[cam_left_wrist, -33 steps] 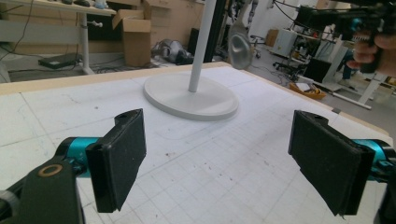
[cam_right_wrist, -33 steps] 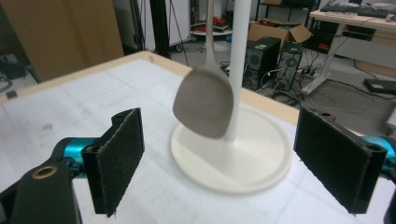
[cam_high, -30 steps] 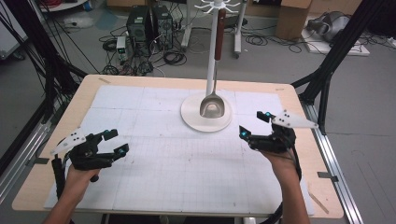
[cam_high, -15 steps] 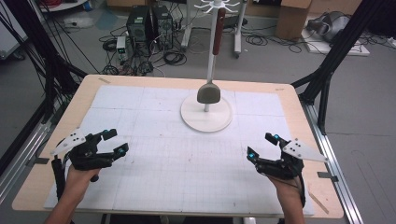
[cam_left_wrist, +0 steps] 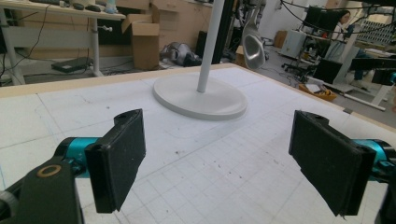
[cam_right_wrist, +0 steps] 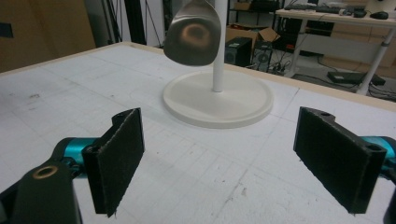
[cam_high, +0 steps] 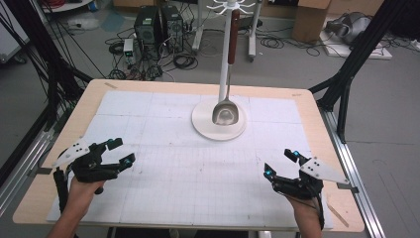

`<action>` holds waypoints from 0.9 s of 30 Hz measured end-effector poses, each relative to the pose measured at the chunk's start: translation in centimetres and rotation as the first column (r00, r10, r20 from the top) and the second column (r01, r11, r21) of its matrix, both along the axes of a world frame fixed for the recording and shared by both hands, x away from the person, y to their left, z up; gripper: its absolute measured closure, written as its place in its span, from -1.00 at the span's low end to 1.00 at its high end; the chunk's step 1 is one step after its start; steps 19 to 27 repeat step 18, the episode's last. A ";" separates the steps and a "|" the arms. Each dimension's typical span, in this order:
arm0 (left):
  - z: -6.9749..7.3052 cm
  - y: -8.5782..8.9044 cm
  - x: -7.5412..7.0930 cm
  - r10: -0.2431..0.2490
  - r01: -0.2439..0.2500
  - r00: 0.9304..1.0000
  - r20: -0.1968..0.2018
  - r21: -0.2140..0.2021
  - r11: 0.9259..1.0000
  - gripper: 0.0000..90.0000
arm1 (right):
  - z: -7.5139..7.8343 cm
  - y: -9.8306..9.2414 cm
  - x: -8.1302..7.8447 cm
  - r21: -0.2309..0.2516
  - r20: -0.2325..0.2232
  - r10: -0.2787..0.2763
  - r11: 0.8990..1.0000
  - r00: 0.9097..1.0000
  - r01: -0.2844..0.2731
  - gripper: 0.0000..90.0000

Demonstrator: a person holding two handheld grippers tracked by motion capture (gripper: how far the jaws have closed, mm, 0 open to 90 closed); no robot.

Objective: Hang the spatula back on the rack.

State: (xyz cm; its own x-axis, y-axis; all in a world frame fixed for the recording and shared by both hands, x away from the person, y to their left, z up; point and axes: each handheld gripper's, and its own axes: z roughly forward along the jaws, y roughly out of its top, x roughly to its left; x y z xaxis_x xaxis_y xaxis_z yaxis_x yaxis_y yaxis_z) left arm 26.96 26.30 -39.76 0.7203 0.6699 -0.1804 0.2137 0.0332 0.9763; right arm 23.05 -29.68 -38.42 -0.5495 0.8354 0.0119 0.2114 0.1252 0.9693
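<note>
A wooden desk (cam_high: 59, 148) covered by a white gridded mat (cam_high: 198, 168) was seen from above. On the mat, toward the far middle, a round white stand base (cam_high: 200, 124) was set, with a white pole (cam_high: 225, 74) rising from it to a hook ring (cam_high: 230, 6) at the top. A ladle (cam_high: 226, 111) with a reddish-brown handle was hung from that ring, its metal bowl suspended just above the base and apart from both claws.

The left claw (cam_high: 121, 152) was held at the near left of the mat by a hand (cam_high: 81, 191), its jaws spread wide with nothing between them. In the left gripper view the two black pads (cam_left_wrist: 116, 163) were seen well apart, with the base (cam_left_wrist: 201, 98) and the ladle bowl (cam_left_wrist: 254, 44) beyond them.

The right claw (cam_high: 280, 163) was held at the near right by the other hand (cam_high: 304, 210), likewise wide and empty. In the right gripper view the ladle bowl (cam_right_wrist: 192, 32) was seen hanging in front of the pole above the base (cam_right_wrist: 219, 105), far beyond the open pads (cam_right_wrist: 116, 158).

Behind the desk, cables and computer boxes (cam_high: 158, 22) were spread on the floor.
</note>
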 end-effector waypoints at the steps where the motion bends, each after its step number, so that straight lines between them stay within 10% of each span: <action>1: 0.0 0.0 0.0 0.000 0.000 1.000 0.001 0.003 1.000 -0.57 | 0.0 0.0 0.0 0.004 -0.003 -0.003 1.000 1.000 0.003 -0.66; 27: -0.2 0.1 0.0 0.009 -0.009 1.000 -0.003 0.004 1.000 -0.57 | -0.2 -0.5 -0.2 0.015 -0.002 -0.029 0.999 1.000 0.029 -0.66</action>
